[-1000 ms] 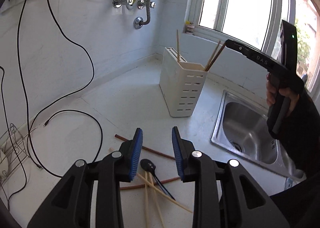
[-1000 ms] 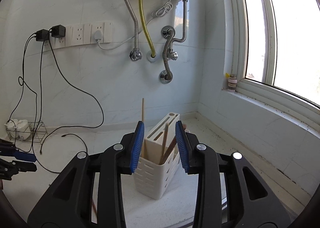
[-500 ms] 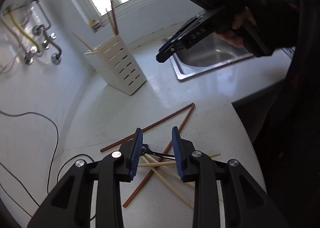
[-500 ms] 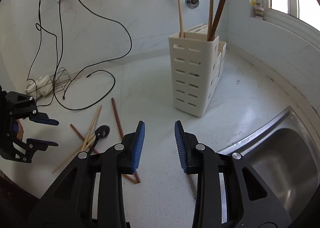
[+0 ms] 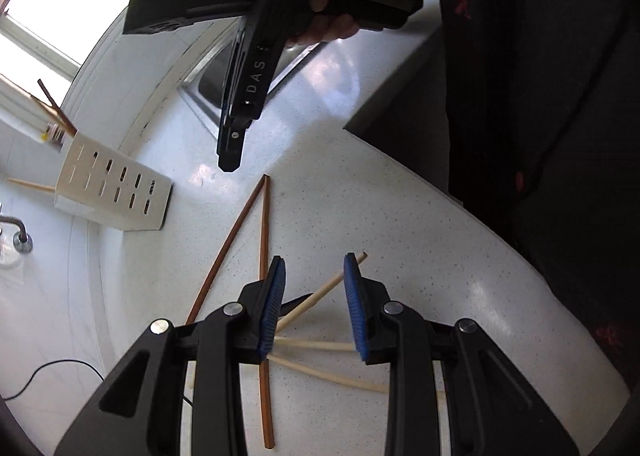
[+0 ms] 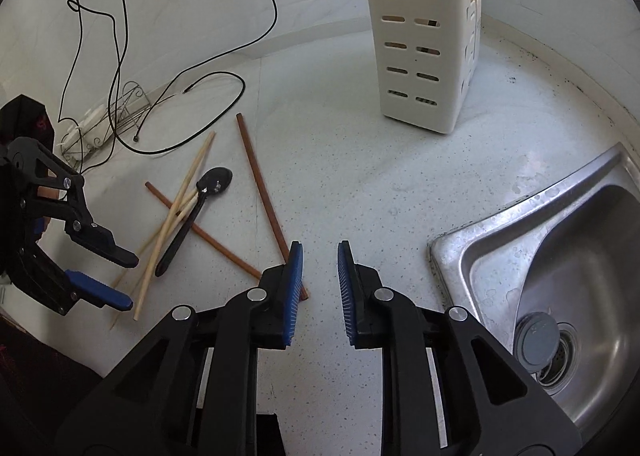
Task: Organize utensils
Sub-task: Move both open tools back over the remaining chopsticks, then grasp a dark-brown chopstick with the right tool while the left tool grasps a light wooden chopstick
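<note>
With the left gripper [image 5: 313, 298] parted over crossed pale chopsticks [image 5: 320, 345] near the worktop [image 6: 360, 184] front edge, several could be pinched together; the right gripper [image 6: 319, 288] is seen closing, nothing between.

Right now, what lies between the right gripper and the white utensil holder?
Only bare speckled counter, seen in the right wrist view, between the right gripper and the utensil holder.

Cream slotted holder [image 6: 420, 36], black spoon [image 6: 200, 208], chopsticks [image 6: 262, 192] — brown and pale, white speckled counter [image 6: 360, 176].
</note>
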`<state>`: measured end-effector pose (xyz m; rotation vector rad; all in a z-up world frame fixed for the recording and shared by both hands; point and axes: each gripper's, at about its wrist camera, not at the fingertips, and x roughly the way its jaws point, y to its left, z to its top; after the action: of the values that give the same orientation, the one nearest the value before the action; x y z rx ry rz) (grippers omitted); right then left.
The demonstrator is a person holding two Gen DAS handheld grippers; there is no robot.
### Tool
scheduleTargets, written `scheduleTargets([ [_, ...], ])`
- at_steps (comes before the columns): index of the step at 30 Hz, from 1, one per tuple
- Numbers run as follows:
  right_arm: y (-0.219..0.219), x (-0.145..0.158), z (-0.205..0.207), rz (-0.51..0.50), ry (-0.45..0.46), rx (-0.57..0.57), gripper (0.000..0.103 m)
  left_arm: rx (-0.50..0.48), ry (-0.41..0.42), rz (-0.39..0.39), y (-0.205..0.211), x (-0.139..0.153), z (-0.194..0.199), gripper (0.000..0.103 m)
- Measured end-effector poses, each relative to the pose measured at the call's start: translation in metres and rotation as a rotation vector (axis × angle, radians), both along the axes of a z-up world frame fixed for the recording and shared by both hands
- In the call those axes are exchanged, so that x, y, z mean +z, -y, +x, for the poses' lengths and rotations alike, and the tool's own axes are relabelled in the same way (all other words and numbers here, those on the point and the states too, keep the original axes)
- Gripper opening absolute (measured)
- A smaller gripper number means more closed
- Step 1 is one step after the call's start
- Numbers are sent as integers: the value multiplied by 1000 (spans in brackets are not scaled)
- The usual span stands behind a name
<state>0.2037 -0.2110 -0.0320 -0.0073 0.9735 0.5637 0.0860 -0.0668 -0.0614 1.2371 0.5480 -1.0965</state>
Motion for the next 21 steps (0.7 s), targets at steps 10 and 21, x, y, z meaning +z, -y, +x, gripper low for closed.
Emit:
scheduleTargets([
  [10, -13, -10, -2, -42, -31, 46, 17, -165, 38, 112, 0, -17, -2, 24],
  [21, -36, -20, 3, -158, -7, 134, 13, -209, 39, 106, 5, -22, 2, 13],
])
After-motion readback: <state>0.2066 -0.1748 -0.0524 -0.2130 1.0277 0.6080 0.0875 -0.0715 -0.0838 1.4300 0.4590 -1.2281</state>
